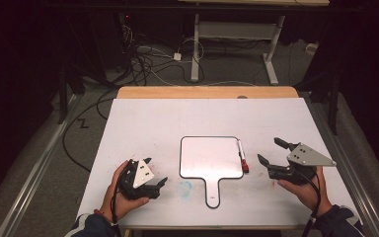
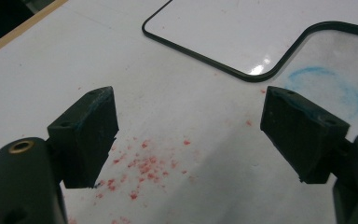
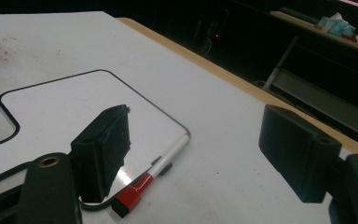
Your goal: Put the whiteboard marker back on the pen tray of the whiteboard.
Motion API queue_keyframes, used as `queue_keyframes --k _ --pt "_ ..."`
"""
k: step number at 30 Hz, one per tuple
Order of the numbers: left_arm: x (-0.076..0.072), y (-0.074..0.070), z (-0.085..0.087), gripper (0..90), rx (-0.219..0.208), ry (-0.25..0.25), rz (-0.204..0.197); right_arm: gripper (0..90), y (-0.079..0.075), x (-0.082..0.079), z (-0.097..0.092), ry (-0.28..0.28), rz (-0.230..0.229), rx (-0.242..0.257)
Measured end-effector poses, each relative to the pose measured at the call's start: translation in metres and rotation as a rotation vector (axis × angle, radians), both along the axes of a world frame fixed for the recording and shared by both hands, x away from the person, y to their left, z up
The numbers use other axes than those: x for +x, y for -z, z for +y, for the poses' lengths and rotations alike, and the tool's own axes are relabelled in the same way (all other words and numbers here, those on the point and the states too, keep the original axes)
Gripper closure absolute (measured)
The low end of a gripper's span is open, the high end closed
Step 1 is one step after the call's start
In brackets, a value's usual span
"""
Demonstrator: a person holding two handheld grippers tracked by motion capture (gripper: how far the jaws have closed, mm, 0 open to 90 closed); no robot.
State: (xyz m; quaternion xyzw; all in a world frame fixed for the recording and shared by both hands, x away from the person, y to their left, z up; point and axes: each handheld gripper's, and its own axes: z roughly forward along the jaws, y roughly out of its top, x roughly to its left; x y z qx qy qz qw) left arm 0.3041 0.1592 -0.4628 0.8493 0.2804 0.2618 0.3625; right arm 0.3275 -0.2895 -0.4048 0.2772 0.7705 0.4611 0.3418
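A: High view. What lies on the tabletop [image 1: 143,123]?

B: A small whiteboard [image 1: 210,158], handle toward the person, with a marker [image 1: 242,156] along its right edge, red cap nearest the person, long axis running away from them. The left gripper [image 1: 155,173] and right gripper [image 1: 270,151] flank the board, jaws apart and empty. No writing shows on the board.

A: Left gripper view?

B: Jaws spread wide over red specks [image 2: 142,168]; a blue smudge [image 2: 326,88] sits partly behind the right jaw. The whiteboard [image 2: 242,32] is cut off at the top edge.

A: Right gripper view?

B: Jaws wide, nothing between them. The marker [image 3: 156,175] lies on the board's rim, its cap end partly hidden behind the left jaw; any label is unreadable.
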Motion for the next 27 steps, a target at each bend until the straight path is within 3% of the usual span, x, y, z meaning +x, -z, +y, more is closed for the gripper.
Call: queue_keyframes --k 5,19,23,27 --pt "0.0 0.0 0.0 18.2 0.005 0.003 -0.005 22.2 0.007 -0.005 -0.002 0.012 -0.017 -0.035" --pt "-0.002 0.001 -0.002 18.2 0.019 0.0 -0.024 21.2 0.031 -0.018 -0.013 0.027 -0.022 -0.054" --pt "-0.003 0.002 -0.002 18.2 0.018 -0.007 -0.031 21.3 0.04 -0.021 -0.018 0.037 0.003 -0.038" --pt "-0.003 0.001 -0.001 18.2 0.019 -0.011 -0.032 21.1 0.049 -0.025 -0.021 0.043 0.032 -0.061"
